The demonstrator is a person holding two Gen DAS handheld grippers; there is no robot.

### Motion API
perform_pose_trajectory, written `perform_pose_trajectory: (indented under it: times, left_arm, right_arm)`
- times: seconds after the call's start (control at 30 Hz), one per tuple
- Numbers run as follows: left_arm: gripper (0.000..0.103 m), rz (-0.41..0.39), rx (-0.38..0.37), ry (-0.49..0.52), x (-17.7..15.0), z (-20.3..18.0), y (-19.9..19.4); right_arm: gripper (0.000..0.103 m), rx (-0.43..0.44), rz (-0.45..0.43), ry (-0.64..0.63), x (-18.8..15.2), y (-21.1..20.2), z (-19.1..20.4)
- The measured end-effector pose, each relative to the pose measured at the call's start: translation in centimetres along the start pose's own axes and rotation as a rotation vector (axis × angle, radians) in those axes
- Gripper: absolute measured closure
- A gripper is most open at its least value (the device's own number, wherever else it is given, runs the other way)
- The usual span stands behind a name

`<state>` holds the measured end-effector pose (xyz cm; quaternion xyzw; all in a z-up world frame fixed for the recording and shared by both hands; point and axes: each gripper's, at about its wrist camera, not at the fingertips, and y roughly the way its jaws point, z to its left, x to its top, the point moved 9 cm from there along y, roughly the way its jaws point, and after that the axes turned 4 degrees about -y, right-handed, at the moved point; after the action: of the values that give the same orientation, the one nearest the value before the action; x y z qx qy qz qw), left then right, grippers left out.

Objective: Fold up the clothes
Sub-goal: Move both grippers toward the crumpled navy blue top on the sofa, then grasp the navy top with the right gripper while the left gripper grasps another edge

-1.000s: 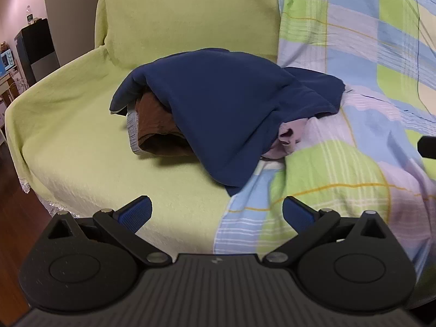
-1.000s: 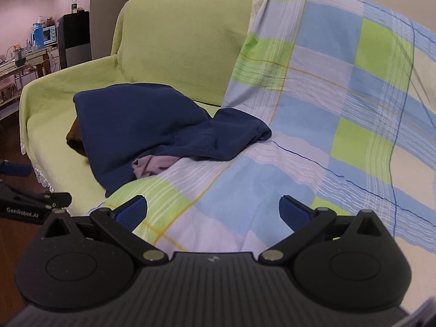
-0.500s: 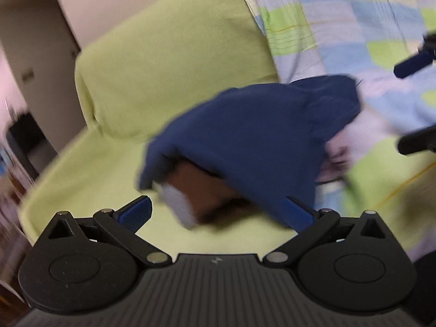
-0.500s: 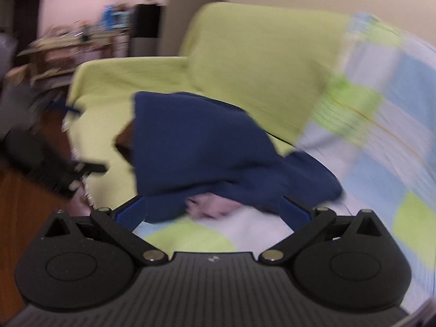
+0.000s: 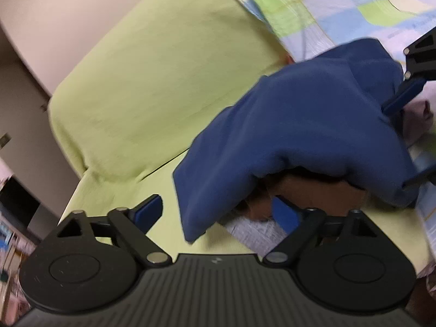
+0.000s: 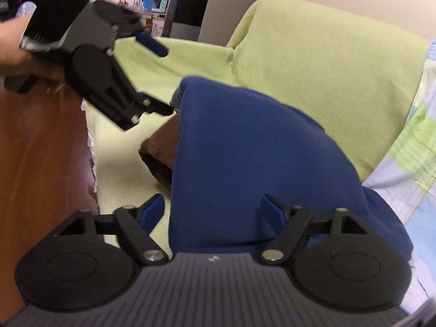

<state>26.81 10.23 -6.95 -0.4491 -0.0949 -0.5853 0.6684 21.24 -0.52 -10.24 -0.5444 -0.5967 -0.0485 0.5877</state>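
A soft, matt navy-blue cloth garment [image 6: 245, 147] lies between the jaws, over a duller brown cloth garment [image 6: 166, 141]. The sofa's yellow-green woven cloth cover [image 5: 152, 81] beyond the jaws looks slightly coarse and unshiny. To the jaws' right, a thin checked cotton-like sheet [image 6: 417, 147] shows fine woven lines. The reddish-brown wooden floor [image 6: 41, 163] left of the jaws looks smooth and polished. The left gripper [image 5: 218, 212] has a matt black plastic body, ribbed at the base, with bright metal pivot pins.
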Motion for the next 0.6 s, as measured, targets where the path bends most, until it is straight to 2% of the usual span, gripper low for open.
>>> perform_pose_trajectory:
  times: [0.03, 0.07, 0.17, 0.2, 0.23, 0.3, 0.37, 0.43, 0.47, 0.53, 0.57, 0.6]
  left_arm:
    - [0.027, -0.015, -0.001, 0.029, 0.0, -0.1, 0.3]
    - [0.030, -0.032, 0.006, 0.037, 0.3, 0.1, 0.6]
    - [0.030, -0.068, 0.011, 0.005, 1.0, 0.8, 1.1]
    - [0.031, -0.075, 0.010, -0.004, 1.1, 1.0, 1.3]
    - [0.040, -0.075, -0.002, 0.000, 1.2, 0.8, 1.6]
    - [0.050, -0.072, -0.026, 0.009, 1.4, 0.4, 2.0]
    - [0.051, -0.066, -0.045, 0.043, 1.0, -0.3, 2.2]
    - [0.051, -0.066, -0.046, 0.071, 1.0, -0.7, 2.6]
    - [0.051, -0.067, -0.046, 0.085, 1.0, -1.0, 2.7]
    - [0.054, -0.063, -0.044, 0.101, 1.0, -1.2, 3.0]
    - [0.058, -0.060, -0.046, 0.102, 1.0, -1.2, 2.9]
    - [0.069, -0.056, -0.048, 0.103, 1.0, -1.2, 2.9]
  right_arm:
    - [0.042, 0.000, 0.006, -0.006, -0.3, 0.3, 0.0]
    - [0.042, -0.005, 0.009, -0.022, -0.4, 0.7, 0.2]
    - [0.042, -0.022, 0.013, -0.062, -0.7, 1.2, 0.5]
    - [0.046, -0.034, 0.009, -0.062, -0.7, 1.1, 0.3]
    - [0.050, -0.047, 0.005, -0.059, -0.6, 1.0, 0.1]
    - [0.058, -0.097, -0.009, -0.037, -0.5, 0.5, -0.4]
    - [0.062, -0.127, -0.018, -0.022, -0.4, 0.2, -0.4]
    - [0.061, -0.149, -0.013, -0.052, -0.4, 0.0, 0.1]
    - [0.054, -0.147, -0.004, -0.073, -0.4, 0.3, 0.4]
    - [0.053, -0.141, 0.009, -0.111, -0.3, 0.8, 1.0]
    - [0.054, -0.141, 0.012, -0.126, -0.3, 1.0, 1.2]
    - [0.064, -0.143, 0.015, -0.140, -0.3, 1.1, 1.3]
